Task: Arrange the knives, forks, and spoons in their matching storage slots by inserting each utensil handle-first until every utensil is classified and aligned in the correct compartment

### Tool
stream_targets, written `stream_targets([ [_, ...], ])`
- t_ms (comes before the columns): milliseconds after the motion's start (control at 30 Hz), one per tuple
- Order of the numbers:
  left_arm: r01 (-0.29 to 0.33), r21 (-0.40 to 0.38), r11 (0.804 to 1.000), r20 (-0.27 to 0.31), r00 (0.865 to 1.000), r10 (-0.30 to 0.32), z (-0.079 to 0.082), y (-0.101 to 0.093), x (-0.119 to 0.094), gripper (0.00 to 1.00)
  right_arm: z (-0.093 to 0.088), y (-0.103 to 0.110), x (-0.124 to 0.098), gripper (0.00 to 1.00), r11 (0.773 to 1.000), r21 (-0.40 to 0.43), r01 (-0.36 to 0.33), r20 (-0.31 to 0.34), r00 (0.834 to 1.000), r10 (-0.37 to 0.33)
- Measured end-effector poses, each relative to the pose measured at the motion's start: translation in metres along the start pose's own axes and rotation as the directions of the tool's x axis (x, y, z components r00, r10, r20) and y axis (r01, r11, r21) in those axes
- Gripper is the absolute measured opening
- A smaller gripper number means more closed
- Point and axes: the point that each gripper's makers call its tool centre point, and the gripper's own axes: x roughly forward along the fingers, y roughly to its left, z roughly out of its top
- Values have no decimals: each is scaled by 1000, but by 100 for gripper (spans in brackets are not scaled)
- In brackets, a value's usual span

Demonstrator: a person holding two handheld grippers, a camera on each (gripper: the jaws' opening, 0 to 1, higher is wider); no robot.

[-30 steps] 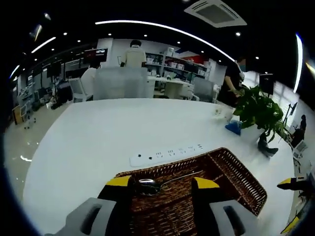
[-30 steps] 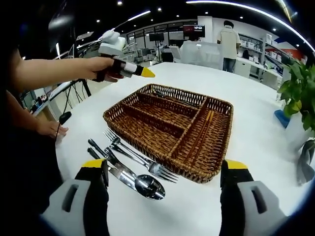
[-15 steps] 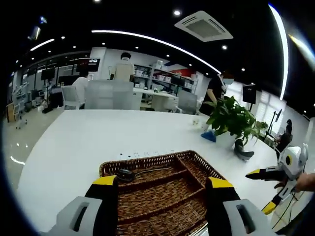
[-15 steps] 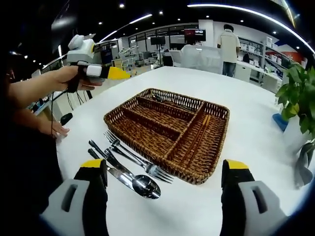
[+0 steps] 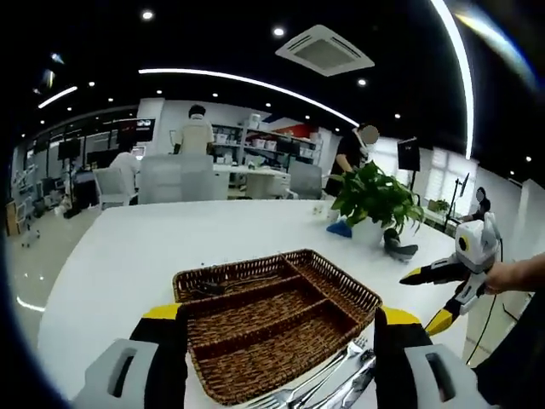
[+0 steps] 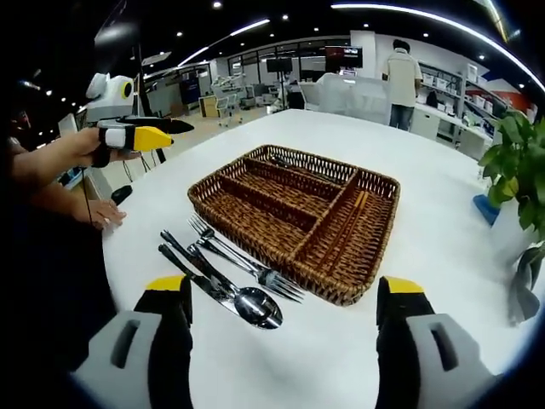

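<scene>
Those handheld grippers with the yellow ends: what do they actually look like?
Each gripper has two grey jaws, black further up and capped in yellow. The right gripper shows this in its own view; so does the left gripper. Seen from the side, the left gripper carries a white housing on top, and a dark cable hangs near it.

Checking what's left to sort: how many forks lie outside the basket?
2, side by side on the table against the basket: fork and second fork. Overlapping utensils could hide more.
</scene>
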Motion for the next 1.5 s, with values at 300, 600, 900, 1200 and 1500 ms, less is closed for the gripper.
stream_targets([
  [300, 6, -39, 999, 59, 998, -4, 0, -10, -24, 100, -12, 12, 4, 79, 997, -70, -25, -22, 999, 24],
  [600, 3, -68, 998, 57, 998, 1, -8, -15, -41, 100, -40, 35, 23, 61, 971, -204, -124, -112, 988, 103],
  [900, 2, -52, 999, 61, 998, 2, -17, -19, -47, 100, -48, 43, 47, 44, 955, -237, -175, -109, 982, 153],
  [1200, 15, -7, 1000, 74, 997, -15, -16, -28, -51, 100, -64, 37, 63, 40, 960, -207, -188, -162, 974, 156],
  [1500, 29, 20, 999, 64, 997, -30, -20, -30, -47, 98, -65, 37, 72, 41, 965, -174, -197, -155, 973, 170],
])
